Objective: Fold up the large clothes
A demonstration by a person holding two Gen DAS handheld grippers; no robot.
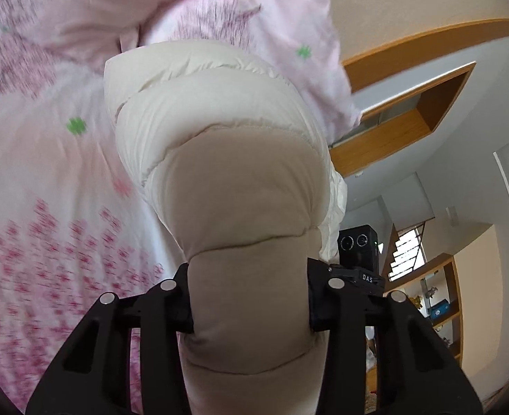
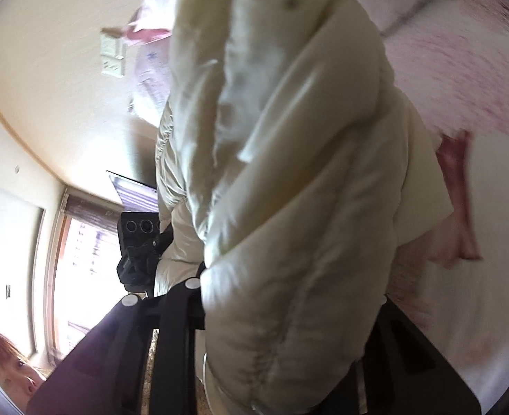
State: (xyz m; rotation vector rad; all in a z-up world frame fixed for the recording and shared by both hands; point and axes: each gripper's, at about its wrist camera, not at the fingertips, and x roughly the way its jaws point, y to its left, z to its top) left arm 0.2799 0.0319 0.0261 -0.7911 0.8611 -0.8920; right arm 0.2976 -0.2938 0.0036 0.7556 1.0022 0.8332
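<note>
A cream quilted puffer jacket [image 1: 220, 131] fills the middle of both views. In the left wrist view my left gripper [image 1: 251, 297] is shut on a padded part of it, which bulges up between the two black fingers [image 1: 178, 297]. In the right wrist view my right gripper [image 2: 289, 307] is shut on another thick fold of the jacket [image 2: 306, 173], which hangs over and hides the right finger. The other gripper's camera shows behind the jacket in each view [image 1: 358, 242] [image 2: 138, 228]. The jacket is lifted above the bed.
A pink and white floral bedspread [image 1: 47, 180] lies under and behind the jacket, and shows in the right wrist view [image 2: 462, 86]. Beige wall with sockets [image 2: 111, 55], a window [image 2: 78, 263], wooden shelves [image 1: 437, 297] and a person's face [image 2: 16, 370] are around.
</note>
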